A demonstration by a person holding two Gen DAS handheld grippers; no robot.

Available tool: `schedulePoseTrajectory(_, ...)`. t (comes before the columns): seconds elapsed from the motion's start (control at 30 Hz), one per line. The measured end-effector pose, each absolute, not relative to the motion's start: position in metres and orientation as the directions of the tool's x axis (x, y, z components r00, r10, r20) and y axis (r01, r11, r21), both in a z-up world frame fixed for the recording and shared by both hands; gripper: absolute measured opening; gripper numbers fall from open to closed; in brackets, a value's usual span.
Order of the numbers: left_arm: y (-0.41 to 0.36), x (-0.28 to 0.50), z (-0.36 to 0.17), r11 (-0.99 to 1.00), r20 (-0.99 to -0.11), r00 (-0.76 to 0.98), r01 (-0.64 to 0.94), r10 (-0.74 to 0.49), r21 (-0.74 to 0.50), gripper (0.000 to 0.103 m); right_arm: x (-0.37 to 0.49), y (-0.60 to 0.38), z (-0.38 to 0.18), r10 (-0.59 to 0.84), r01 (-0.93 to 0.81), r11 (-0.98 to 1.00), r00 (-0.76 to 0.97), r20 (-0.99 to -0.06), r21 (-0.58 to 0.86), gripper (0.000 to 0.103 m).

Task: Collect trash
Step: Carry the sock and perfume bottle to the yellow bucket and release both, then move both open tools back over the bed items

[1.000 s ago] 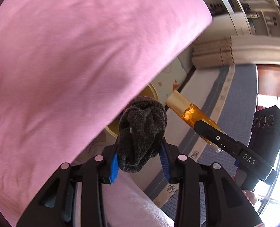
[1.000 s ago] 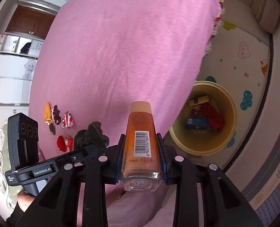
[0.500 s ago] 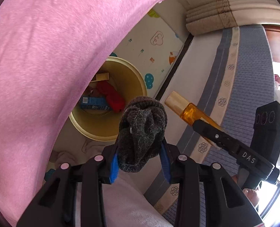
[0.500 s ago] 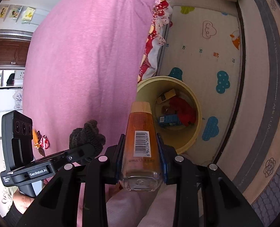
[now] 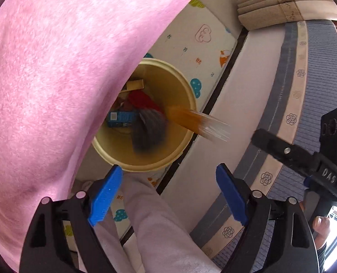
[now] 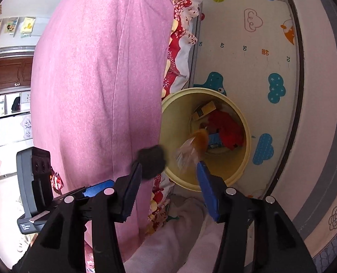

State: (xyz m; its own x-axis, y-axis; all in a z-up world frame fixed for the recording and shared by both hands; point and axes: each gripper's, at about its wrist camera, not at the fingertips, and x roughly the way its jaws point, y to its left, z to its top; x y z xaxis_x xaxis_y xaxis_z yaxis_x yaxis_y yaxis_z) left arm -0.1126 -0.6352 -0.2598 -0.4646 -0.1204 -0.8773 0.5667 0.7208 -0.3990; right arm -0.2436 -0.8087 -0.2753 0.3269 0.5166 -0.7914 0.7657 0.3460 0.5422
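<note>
Over the bin: round yellow plastic bin [image 5: 186,150] on the floor, just ahead of both grippers.
Left gripper [image 5: 168,195]: jaws spread, empty.
Right gripper [image 6: 168,182]: jaws spread, empty.
Dark grey knitted bundle [image 5: 149,132]: mid-air above the bin mouth, blurred.
Amber clear plastic bottle [image 5: 195,122]: beside it over the rim, tilted, streaked.

left gripper [image 5: 168,195]: now open | right gripper [image 6: 168,188]: now open | sock [image 5: 149,132], bottle [image 5: 197,122]: released, blurred mid-frame over bin [image 5: 191,95]
</note>
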Motion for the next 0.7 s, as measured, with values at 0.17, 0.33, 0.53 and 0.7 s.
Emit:
schedulePoseTrajectory(0.17,-0.627,-0.105,-0.262,0.723,-0.877,-0.468,0.569,-0.106,-0.391,0.084,-0.241,-0.809,-0.279,0.524,0.771,0.351,0.309,-0.794,0.532,0.05)
schedulePoseTrajectory(0.33,-0.622,-0.101,-0.256,0.724,-0.872,-0.475,0.561,-0.116,-0.402,0.084,-0.232,-0.803,-0.275,0.527,0.769,0.364,0.295,-0.797,0.525,0.05)
schedulePoseTrajectory(0.53,-0.609,-0.095,-0.235,0.721,-0.872,-0.464,0.548,-0.159,-0.423,0.084,-0.211,-0.789,-0.25,0.522,0.735,0.403,0.305,-0.797,0.545,0.05)
schedulePoseTrajectory(0.7,-0.576,-0.08,-0.211,0.747,-0.875,-0.437,0.506,-0.209,-0.431,0.084,-0.183,-0.768,-0.216,0.516,0.681,0.47,0.304,-0.801,0.562,0.05)
